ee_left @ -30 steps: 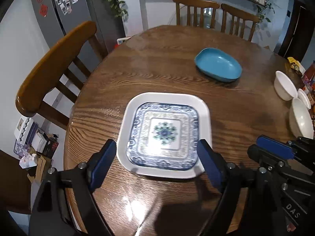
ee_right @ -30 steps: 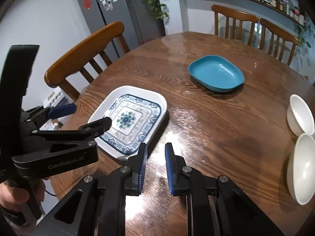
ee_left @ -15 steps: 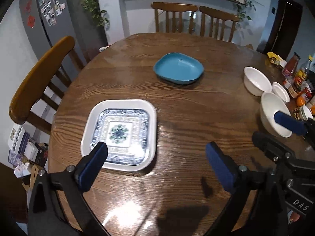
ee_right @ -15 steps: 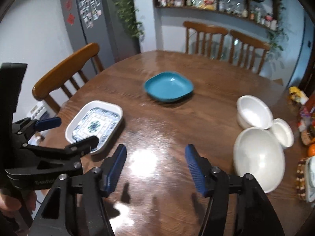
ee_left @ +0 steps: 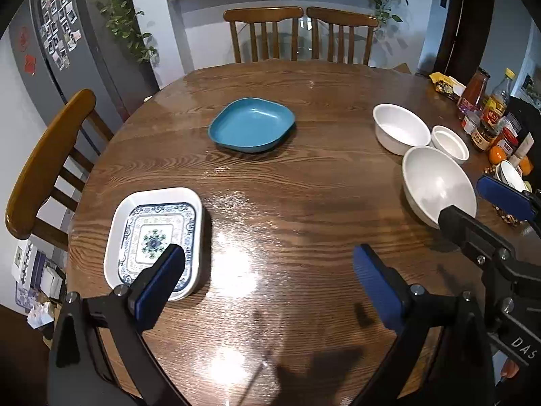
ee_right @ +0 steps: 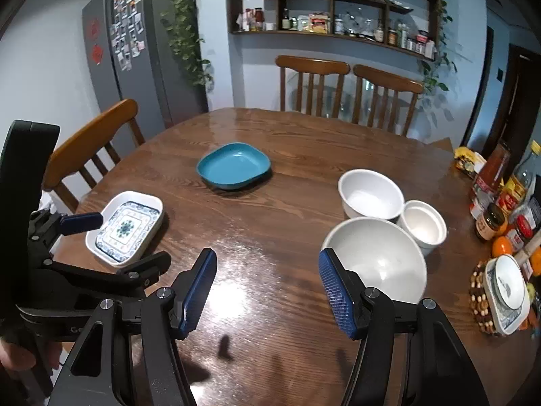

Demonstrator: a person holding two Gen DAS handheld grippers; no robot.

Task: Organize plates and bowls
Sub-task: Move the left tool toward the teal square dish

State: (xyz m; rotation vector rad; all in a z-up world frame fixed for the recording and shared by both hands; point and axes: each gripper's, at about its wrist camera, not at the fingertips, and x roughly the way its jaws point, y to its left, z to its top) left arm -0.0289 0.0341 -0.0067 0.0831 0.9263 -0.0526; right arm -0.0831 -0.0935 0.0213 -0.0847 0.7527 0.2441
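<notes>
A square white plate with a blue pattern lies at the table's near left. A teal dish sits mid-table. Three white bowls stand at the right: a large one, a medium one and a small one. My left gripper is open and empty above the table's near edge, right of the patterned plate. My right gripper is open and empty, its right finger in front of the large bowl.
The round wooden table has chairs at the left and behind. Bottles and jars crowd the right edge, with a patterned bowl on a beaded trivet. A fridge stands back left.
Both grippers pulled back and up from the patterned plate and swung right. My right gripper opened from nearly shut to wide open. The plate stayed on the table.
</notes>
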